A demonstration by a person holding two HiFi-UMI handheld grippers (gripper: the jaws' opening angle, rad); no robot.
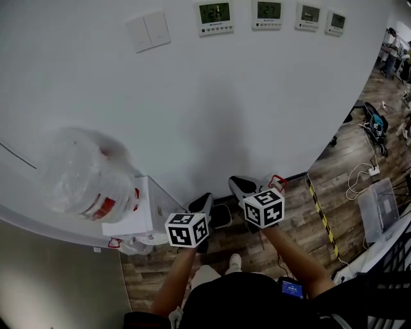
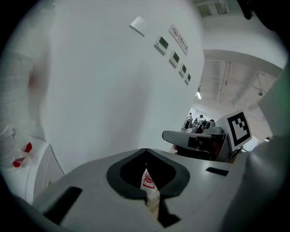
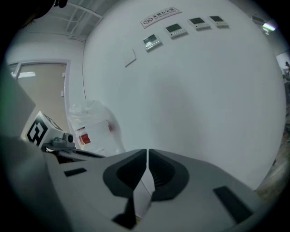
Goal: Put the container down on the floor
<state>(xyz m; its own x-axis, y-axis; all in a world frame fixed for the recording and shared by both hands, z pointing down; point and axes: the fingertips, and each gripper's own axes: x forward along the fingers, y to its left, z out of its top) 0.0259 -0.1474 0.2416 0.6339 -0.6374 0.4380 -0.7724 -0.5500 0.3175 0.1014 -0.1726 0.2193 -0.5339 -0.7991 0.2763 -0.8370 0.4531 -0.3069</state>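
A bulky container wrapped in clear plastic with red labels [image 1: 87, 173] sits at the left on a white cabinet [image 1: 131, 215] against the wall. It also shows in the right gripper view [image 3: 93, 129] and at the left gripper view's edge [image 2: 18, 113]. My left gripper [image 1: 203, 203] hangs to the right of the cabinet, apart from the container, its jaws shut with nothing between them [image 2: 146, 152]. My right gripper [image 1: 243, 186] is beside it, nearer the wall, jaws also shut and empty [image 3: 147, 152]. Both point toward the white wall.
Wood floor [image 1: 302, 231] runs below and to the right. On it lie a yellow-black tape strip [image 1: 321, 215], cables [image 1: 359, 177] and a clear plastic bin [image 1: 379, 205]. Thermostats [image 1: 215, 16] and a switch plate [image 1: 148, 30] hang high on the wall.
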